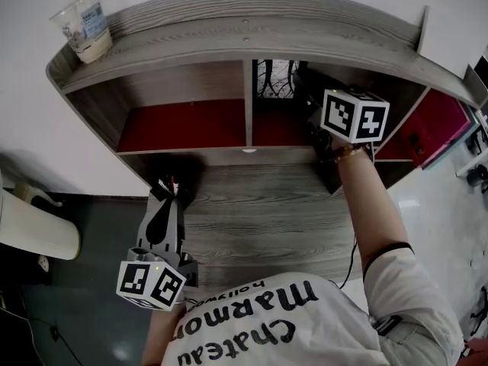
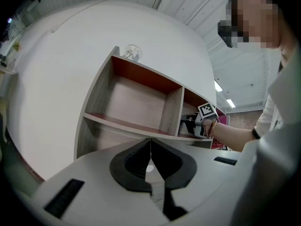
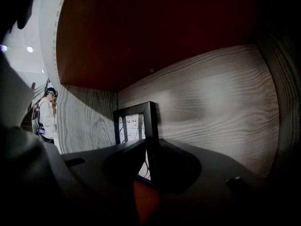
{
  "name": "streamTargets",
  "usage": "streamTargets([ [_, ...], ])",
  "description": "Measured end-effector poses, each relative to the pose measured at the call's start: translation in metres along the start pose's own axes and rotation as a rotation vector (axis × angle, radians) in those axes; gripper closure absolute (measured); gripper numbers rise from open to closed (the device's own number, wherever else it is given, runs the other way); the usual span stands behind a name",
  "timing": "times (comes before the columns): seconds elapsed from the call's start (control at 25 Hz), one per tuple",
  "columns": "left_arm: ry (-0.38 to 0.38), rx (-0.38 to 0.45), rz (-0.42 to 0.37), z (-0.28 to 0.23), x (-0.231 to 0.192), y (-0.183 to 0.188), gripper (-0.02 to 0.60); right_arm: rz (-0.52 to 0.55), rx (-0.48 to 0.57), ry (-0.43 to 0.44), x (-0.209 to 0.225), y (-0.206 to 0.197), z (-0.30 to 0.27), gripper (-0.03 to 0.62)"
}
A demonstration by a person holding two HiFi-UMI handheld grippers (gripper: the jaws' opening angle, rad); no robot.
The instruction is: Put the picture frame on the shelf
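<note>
The right tongs (image 3: 149,147) are clamped on the right-hand side rail of a black picture frame (image 3: 136,126), holding it upright inside a compartment of the wood-grain shelf (image 3: 211,102). The frame's print of bare branches faces out toward the tongs, and its lower edge is hidden behind them, so contact with the red compartment floor cannot be confirmed. From the head view, the right tongs (image 1: 309,113) reach into the compartment just right of the vertical divider (image 1: 248,101), where the picture frame (image 1: 274,78) stands close to the back wall. The marker cube (image 1: 354,115) sits above the person's outstretched wrist. The left tongs (image 2: 150,147) are pressed together with nothing between them, and they point toward the shelf (image 2: 122,126) from well back. In the head view the left tongs (image 1: 169,185) hover low over the near left part of the grey tabletop (image 1: 259,204), well apart from the frame. A clear plastic cup (image 1: 85,29) with pale contents stands at the left end of the top board of the shelf (image 1: 252,29); the cup also shows in the left gripper view (image 2: 132,52). A person (image 3: 47,114) in pale clothing stands far off at the left edge of the right gripper view.
</note>
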State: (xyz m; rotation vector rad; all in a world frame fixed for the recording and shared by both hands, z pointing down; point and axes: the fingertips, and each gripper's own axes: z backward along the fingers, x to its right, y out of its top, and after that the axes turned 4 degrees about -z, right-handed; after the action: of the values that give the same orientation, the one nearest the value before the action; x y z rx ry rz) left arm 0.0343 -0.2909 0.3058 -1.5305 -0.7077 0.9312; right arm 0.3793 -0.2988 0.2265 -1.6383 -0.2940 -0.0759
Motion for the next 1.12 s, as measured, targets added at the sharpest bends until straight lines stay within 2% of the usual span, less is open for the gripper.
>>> streamTargets([
  [0.32,0.006,-0.001,0.000,0.006,0.000,-0.001,0.565,0.011,0.014,-0.019,0.002,0.000,0.001,0.494],
  [0.56,0.005,0.007,0.001,0.008,-0.001,0.001,0.565,0.042,0.018,-0.026,-0.003,0.005,0.002,0.453],
  [1.12,0.016,0.019,0.007,0.017,-0.002,0.002,0.565,0.052,0.007,-0.043,-0.003,0.005,0.004,0.453],
])
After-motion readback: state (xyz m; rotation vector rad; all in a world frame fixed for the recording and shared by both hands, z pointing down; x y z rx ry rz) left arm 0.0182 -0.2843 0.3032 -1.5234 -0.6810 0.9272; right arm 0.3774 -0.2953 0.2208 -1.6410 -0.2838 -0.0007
